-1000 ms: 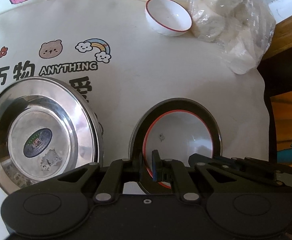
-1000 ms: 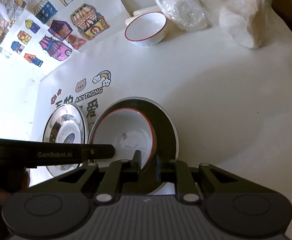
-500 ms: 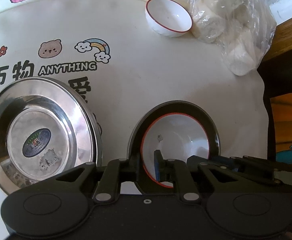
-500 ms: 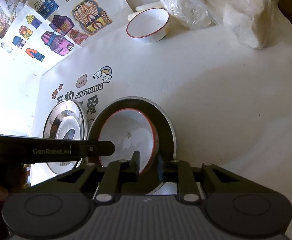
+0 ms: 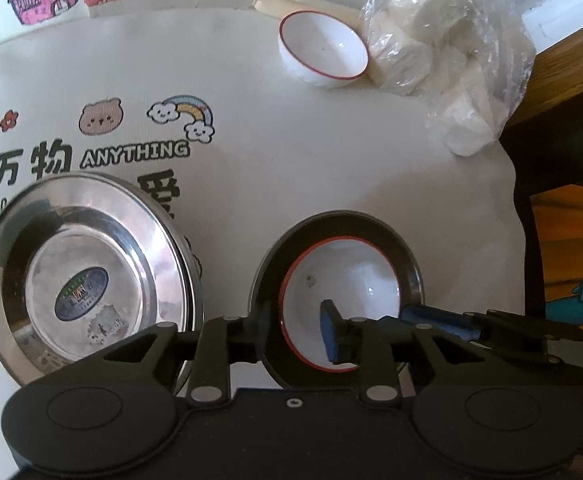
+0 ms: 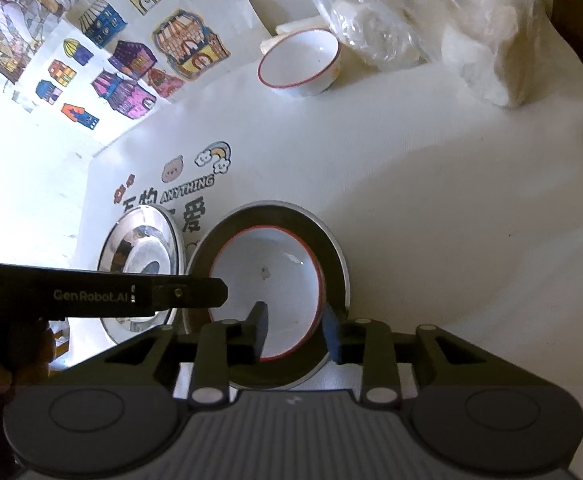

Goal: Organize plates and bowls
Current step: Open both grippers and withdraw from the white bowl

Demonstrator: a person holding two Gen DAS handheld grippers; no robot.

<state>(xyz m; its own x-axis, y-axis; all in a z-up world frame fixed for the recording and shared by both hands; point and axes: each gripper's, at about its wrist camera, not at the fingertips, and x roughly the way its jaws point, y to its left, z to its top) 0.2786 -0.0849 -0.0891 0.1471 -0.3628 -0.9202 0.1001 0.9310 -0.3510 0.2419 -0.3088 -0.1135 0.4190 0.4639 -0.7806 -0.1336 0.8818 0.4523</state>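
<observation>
Both my grippers, left (image 5: 297, 330) and right (image 6: 296, 332), are opening off the bowl (image 5: 341, 300), leaving it nested in the near plate (image 5: 407, 264).

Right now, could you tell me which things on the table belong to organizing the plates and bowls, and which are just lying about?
Part of the job:
- red-rimmed bowl sitting in the dark plate
- steel plate
- second red-rimmed bowl

Just lying about:
- plastic bag of white rolls
- printed tablecloth
- house pictures

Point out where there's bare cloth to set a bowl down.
Widest bare patch: mid-cloth between the far bowl, the plastic bag and the near bowl in its dark plate. Crowded: the near edge, where the steel plate sits close beside that plate.
</observation>
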